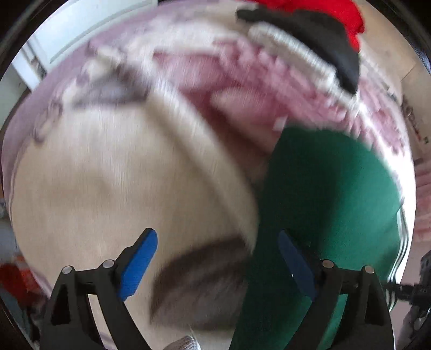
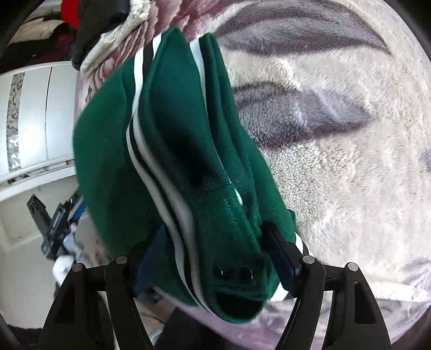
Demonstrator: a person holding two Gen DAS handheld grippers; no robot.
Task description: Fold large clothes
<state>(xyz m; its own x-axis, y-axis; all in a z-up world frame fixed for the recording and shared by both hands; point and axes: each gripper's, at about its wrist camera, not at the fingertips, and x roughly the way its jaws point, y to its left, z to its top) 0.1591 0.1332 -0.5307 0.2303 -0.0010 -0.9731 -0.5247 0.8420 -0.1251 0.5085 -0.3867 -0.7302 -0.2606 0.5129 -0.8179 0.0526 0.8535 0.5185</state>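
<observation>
A dark green garment [image 2: 172, 161] with white and black stripes hangs bunched and folded over in the right wrist view. My right gripper [image 2: 215, 247] is shut on a thick fold of it, above a cream and grey fleece blanket [image 2: 336, 161]. In the blurred left wrist view the green garment [image 1: 323, 202] fills the right side, over the blanket [image 1: 121, 175]. My left gripper [image 1: 218, 250] is open and empty, its blue pads [image 1: 140, 263] apart, with its right finger against the garment's edge.
A pile of clothes lies at the far end of the bed: red [image 1: 344, 13], black [image 1: 323, 40], and cream knit [image 1: 296, 53]. White cabinet doors [image 2: 35, 113] stand at the left. The other gripper [image 2: 56, 228] shows at the lower left.
</observation>
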